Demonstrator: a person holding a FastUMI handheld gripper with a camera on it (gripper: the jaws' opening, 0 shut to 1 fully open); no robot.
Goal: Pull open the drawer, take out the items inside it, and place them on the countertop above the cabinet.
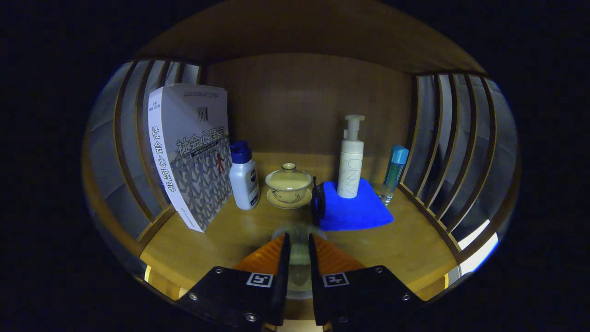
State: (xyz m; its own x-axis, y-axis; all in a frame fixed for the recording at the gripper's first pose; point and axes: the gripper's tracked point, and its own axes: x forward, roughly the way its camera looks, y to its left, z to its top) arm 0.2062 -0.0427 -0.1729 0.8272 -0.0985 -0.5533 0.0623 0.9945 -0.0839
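Note:
My gripper point(298, 251) hangs low over the wooden countertop point(405, 249), near its front edge. Its two fingers stand close together with a pale, see-through round item point(298, 265) pinched in the narrow gap between them; the item's exact shape is hard to make out. Just beyond the fingertips on the countertop sit a lidded tea bowl on a saucer point(289, 184) and a folded blue cloth point(364, 213). A white pump bottle point(351, 159) stands upright on the cloth.
A thick book point(189, 152) stands on end at the left, a white bottle with a blue cap point(243, 177) beside it. A slim clear bottle with a blue cap point(394, 173) stands by the right slatted wall point(456, 157). A small black thing point(318, 203) touches the cloth's left edge.

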